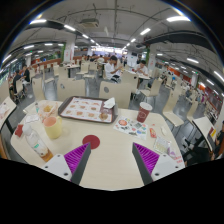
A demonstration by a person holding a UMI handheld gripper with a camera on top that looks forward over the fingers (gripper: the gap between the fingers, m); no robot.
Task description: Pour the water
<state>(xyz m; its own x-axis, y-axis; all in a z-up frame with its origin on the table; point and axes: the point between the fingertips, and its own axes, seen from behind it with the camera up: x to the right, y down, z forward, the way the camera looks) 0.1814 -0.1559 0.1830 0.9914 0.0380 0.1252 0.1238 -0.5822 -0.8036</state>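
Observation:
My gripper point(112, 165) is open and empty above the near part of a pale table point(112, 148). Its magenta pads point(75, 156) stand wide apart with only bare tabletop between them. A round red coaster point(91, 141) lies just ahead of the left finger. Left of it stand a clear vessel with yellowish contents point(51, 123) and a clear glass point(38, 144). A dark red cup point(144, 111) stands beyond the right finger.
A tray with several small items point(85, 108) lies at the table's far side. A colourful plate point(130, 127) sits near the cup. Small things lie at the right edge point(168, 148). Rows of tables and chairs fill the hall behind point(120, 75).

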